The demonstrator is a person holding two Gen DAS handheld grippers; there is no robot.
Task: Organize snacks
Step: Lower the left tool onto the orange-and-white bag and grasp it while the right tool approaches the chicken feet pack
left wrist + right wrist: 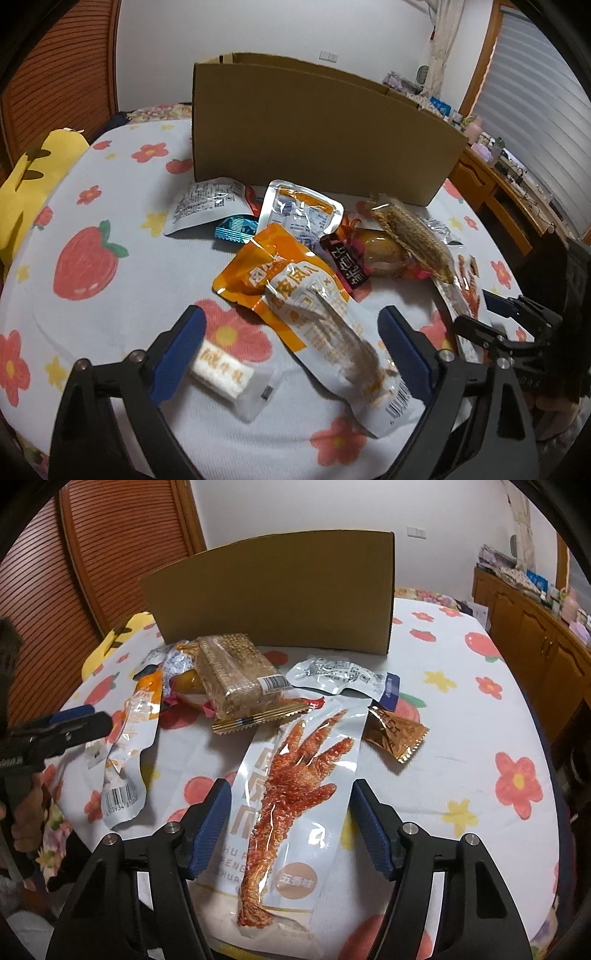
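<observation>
Both wrist views close, downward, snack pile point(332, 236) shared

A heap of snack packets is spread on the bed before an upright cardboard box point(317, 129). An orange-and-white pouch point(295, 310) lies flat, slanting across the near side of the heap. A long clear packet with a red chicken foot point(295, 786) lies lengthwise. A wrapped grain bar point(236, 672) is propped on the heap, and a small bronze sachet point(397, 734) lies apart.
</observation>
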